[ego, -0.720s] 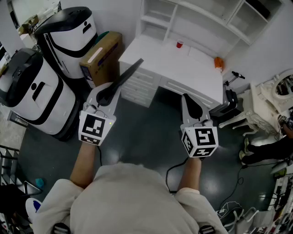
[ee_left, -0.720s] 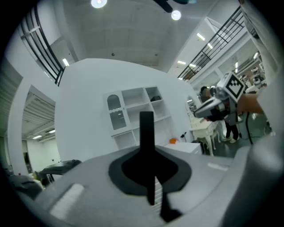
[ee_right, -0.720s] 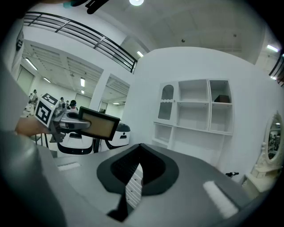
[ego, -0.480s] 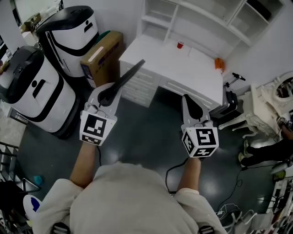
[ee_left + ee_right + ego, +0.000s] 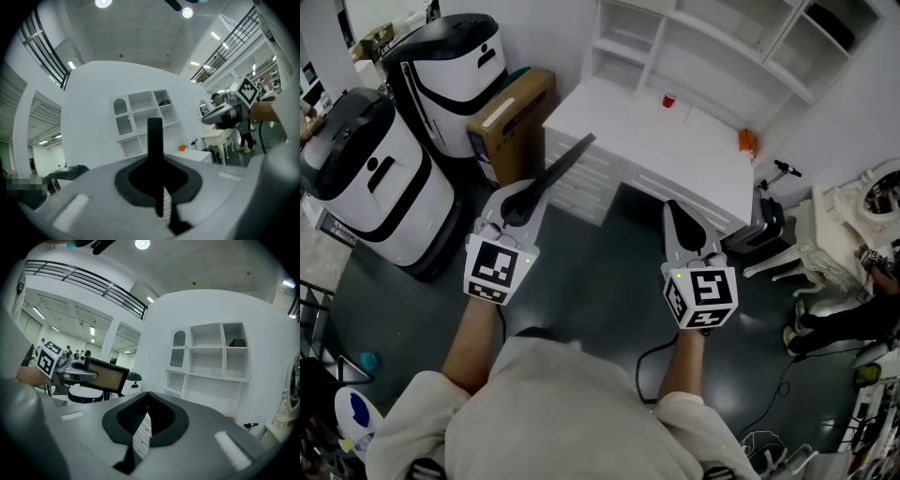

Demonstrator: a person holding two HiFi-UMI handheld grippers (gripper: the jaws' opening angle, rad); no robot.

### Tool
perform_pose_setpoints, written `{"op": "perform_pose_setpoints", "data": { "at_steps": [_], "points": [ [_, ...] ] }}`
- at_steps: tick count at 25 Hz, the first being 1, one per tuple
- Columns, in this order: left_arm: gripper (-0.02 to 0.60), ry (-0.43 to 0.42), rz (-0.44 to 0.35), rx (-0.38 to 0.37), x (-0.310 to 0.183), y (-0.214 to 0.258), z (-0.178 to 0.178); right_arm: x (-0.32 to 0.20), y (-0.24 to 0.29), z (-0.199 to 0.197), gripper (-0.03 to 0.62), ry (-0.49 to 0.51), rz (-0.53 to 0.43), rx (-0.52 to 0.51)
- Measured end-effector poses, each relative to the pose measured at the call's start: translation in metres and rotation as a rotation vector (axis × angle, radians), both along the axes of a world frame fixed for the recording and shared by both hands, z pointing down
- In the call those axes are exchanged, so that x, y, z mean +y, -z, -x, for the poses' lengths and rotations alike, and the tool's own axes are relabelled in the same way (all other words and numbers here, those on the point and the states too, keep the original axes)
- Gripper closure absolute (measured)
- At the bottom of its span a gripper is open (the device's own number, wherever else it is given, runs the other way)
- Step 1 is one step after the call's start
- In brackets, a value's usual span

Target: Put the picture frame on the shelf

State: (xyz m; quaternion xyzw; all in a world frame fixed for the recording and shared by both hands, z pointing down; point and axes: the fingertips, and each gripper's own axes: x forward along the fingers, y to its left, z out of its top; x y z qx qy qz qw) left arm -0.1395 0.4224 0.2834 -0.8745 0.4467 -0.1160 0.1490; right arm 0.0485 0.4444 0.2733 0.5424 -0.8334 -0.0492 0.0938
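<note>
White-and-black rounded machines [image 5: 366, 183] crowd your far left. A cardboard box [image 5: 511, 117] stands between the rear one and the white desk [image 5: 694, 159]; the print on the box's side is too small to read. Your left gripper [image 5: 525, 194] is clamped narrow on the picture frame [image 5: 562, 164]. The frame juts forward, edge-on from the head view, with its far end overlapping the desk's near-left edge. The right gripper view shows its tan face inside a dark border.

Dark floor [image 5: 600, 272] lies open between you and the desk front. Behind the desk top the white shelf [image 5: 712, 42] stands against the wall, its top cut off by the picture's edge. A small red cup [image 5: 669, 97] and an orange object [image 5: 748, 139], too small to make out, sit on the desk.

Your right gripper [image 5: 677, 214] has its jaws pressed together on nothing, tips near the desk's front. The cubes [image 5: 497, 267] carry black-and-white square markers. Further right stands a white ornate chair [image 5: 825, 234], and a person [image 5: 848, 319] is cut off at the right edge.
</note>
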Motion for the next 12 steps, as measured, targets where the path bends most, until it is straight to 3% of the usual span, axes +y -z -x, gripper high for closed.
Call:
{"op": "perform_pose_setpoints", "data": {
  "at_steps": [5, 12],
  "points": [
    [0.572, 0.003, 0.012, 0.001, 0.006, -0.004, -0.008, 0.005, -0.005, 0.001, 0.591, 0.065, 0.018, -0.008],
    [0.572, -0.014, 0.009, -0.007, -0.013, -0.008, -0.013, -0.015, -0.007, 0.000, 0.589, 0.083, 0.016, -0.030]
  ]
}}
